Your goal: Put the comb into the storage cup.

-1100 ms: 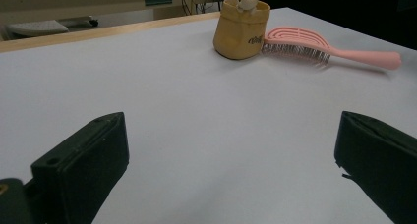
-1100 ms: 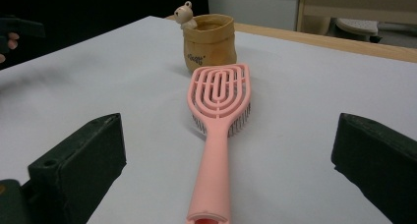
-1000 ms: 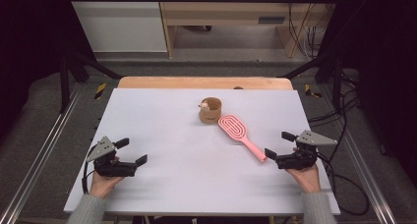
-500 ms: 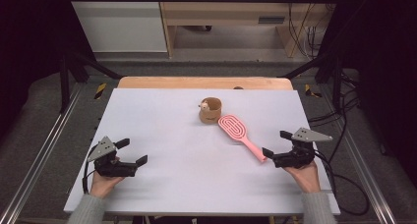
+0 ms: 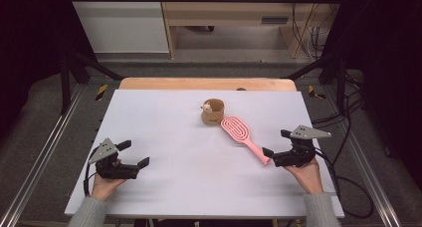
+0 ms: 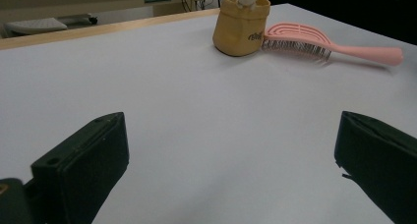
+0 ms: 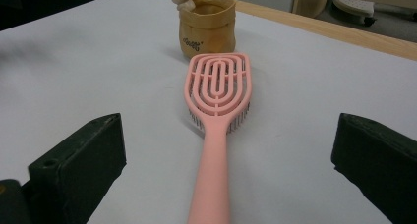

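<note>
A pink hairbrush (image 5: 242,136) lies bristles down on the white table (image 5: 164,122), its handle pointing to the near right. Its head rests next to a small tan pouch (image 5: 213,112) with a little figure on its rim. My right gripper (image 5: 276,143) is open at the handle's end, and in the right gripper view the handle (image 7: 212,184) runs up between the jaws toward the pouch (image 7: 206,30). My left gripper (image 5: 134,154) is open near the front left, with bare table between its jaws. Its view shows the pouch (image 6: 241,25) and the brush (image 6: 324,46) far off.
A wooden strip (image 5: 206,83) runs along the table's far edge. Metal rails (image 5: 40,152) flank the table on both sides, and cables (image 5: 348,152) trail on the floor at the right. A wooden bench (image 5: 224,13) stands beyond the table.
My right gripper has crept left toward the hairbrush handle, so its jaws now flank the handle's end. The left gripper has stayed put.
</note>
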Tool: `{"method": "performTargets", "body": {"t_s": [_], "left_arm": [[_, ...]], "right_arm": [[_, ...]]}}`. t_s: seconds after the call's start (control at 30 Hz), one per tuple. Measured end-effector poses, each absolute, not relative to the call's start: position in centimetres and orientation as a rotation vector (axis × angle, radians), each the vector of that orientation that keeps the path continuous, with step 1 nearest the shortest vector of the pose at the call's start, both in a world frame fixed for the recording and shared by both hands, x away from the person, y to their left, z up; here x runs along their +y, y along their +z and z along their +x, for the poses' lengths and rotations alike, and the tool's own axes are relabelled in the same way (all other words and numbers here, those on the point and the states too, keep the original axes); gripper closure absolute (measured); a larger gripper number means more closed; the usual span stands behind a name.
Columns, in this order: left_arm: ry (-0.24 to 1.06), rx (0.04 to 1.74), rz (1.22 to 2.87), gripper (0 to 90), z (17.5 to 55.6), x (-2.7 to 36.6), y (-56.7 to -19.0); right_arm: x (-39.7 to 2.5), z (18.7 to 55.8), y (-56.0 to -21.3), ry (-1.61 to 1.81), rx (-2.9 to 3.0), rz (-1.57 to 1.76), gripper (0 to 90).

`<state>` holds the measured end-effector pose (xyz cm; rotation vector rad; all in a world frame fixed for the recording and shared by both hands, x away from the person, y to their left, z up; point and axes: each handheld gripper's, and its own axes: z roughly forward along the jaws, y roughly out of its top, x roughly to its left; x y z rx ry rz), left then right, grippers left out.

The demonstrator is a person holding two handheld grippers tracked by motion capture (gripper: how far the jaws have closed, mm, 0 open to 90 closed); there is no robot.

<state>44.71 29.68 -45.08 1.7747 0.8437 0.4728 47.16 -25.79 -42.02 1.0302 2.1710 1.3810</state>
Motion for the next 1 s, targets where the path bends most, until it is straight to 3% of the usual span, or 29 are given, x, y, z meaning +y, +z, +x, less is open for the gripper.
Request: {"method": "performTargets", "body": {"t_s": [1.0], "left_arm": [[0.474, 0.845, 1.792, 0.0, 44.8, 29.5, -45.2]], "right_arm": [[-23.3, 49.1, -39.9, 1.158, 2.290, 1.035, 0.7]]}}
